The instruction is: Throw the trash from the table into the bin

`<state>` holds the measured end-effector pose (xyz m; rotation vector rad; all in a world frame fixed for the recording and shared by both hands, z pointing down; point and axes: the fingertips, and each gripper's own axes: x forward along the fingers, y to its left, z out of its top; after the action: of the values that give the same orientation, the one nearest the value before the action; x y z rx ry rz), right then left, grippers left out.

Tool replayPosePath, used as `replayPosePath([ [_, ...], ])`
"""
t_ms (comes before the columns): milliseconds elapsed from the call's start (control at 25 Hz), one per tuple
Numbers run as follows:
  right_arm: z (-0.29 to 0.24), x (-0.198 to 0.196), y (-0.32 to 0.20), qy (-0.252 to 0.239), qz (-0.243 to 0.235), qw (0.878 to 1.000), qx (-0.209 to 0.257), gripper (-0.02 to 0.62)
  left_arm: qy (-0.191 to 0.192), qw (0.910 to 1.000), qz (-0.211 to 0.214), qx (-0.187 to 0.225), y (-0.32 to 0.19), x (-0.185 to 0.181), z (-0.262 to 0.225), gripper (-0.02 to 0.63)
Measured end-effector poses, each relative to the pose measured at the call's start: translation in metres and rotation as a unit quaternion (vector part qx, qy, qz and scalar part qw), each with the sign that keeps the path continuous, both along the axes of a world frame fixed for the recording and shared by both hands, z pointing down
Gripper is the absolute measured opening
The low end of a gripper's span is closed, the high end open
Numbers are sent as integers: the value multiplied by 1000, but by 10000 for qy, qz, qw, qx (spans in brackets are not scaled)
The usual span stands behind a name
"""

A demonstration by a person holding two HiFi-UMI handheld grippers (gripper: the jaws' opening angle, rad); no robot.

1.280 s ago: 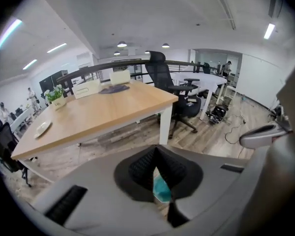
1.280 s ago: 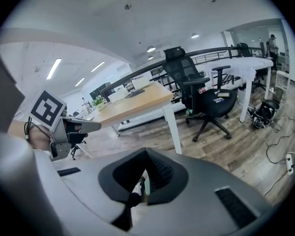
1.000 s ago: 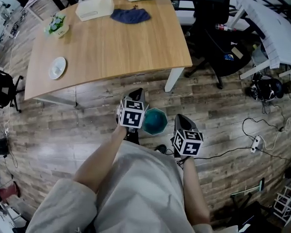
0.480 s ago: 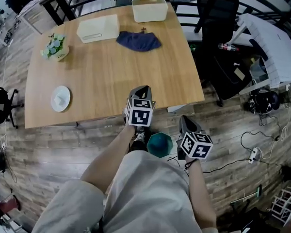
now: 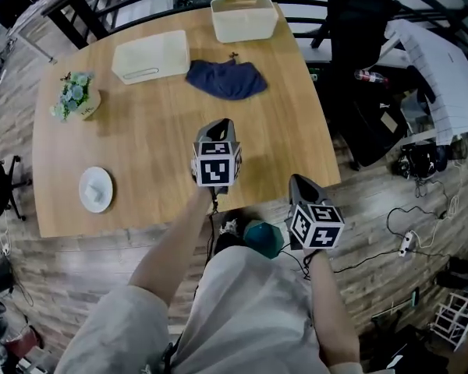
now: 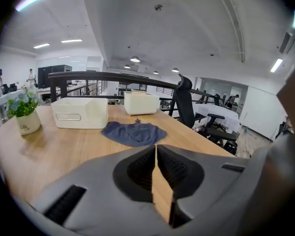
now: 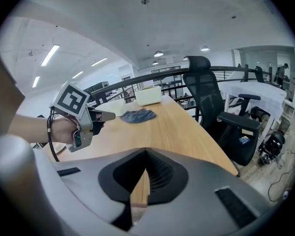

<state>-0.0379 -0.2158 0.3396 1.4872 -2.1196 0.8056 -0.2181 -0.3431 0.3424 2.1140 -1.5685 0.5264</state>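
Observation:
My left gripper (image 5: 220,124) hangs over the middle of the wooden table (image 5: 148,135), shut with nothing between its jaws (image 6: 156,147). It points toward a crumpled blue cloth (image 5: 227,79) (image 6: 133,132) lying farther back. A white plate with a crumpled white scrap (image 5: 96,188) sits near the table's front left edge, well left of both grippers. My right gripper (image 5: 297,180) (image 7: 146,152) is at the table's front right edge, shut and empty; its view shows the left gripper (image 7: 104,116) ahead to the left. The teal bin (image 5: 264,238) stands on the floor by my legs, between the two arms.
Two white baskets (image 5: 150,55) (image 5: 243,17) stand at the table's back. A potted plant (image 5: 74,98) is at the back left. A black office chair (image 7: 217,112) and cables (image 5: 409,236) occupy the floor at the right.
Both grippers have travelled from over the floor beside the bin forward onto the table, the left one further in. Both stayed shut and empty.

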Motion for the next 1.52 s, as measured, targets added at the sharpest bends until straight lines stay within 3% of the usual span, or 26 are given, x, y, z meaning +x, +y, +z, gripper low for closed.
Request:
replayPosePath([
  [120,4,-12,-21,40,82,10000,-31,26,-96,9999,141,-22,-26,-6,5,58],
  [360,18,-30,-33,249,63,9994,-234,26,-273,9981,476,-281,-75,-8,34,222],
  [560,25,0,-37,573,256,9977,-273,26,-357,9974,525,-343,-103,1,62,265],
  [880,36,21,-45,589,639,9951,-482,26,-650,9945,338,-754,-124,0,101,251],
  [920,39,21,-45,568,669,9948,-511,26,-749,9941,259,-736,-125,-3,101,219],
  [1000,43,19,-44,522,681,9948,-555,26,-888,9935,118,-700,-127,-10,101,96],
  [1040,45,17,-44,499,672,9948,-574,26,-898,9934,105,-698,-128,-11,101,72],
  [1240,50,2,-38,326,566,9958,-635,26,-755,9942,135,-749,-124,-15,96,57],
  [1520,49,12,-28,93,714,9959,-552,26,-586,9968,44,-533,-107,-17,63,54],
])
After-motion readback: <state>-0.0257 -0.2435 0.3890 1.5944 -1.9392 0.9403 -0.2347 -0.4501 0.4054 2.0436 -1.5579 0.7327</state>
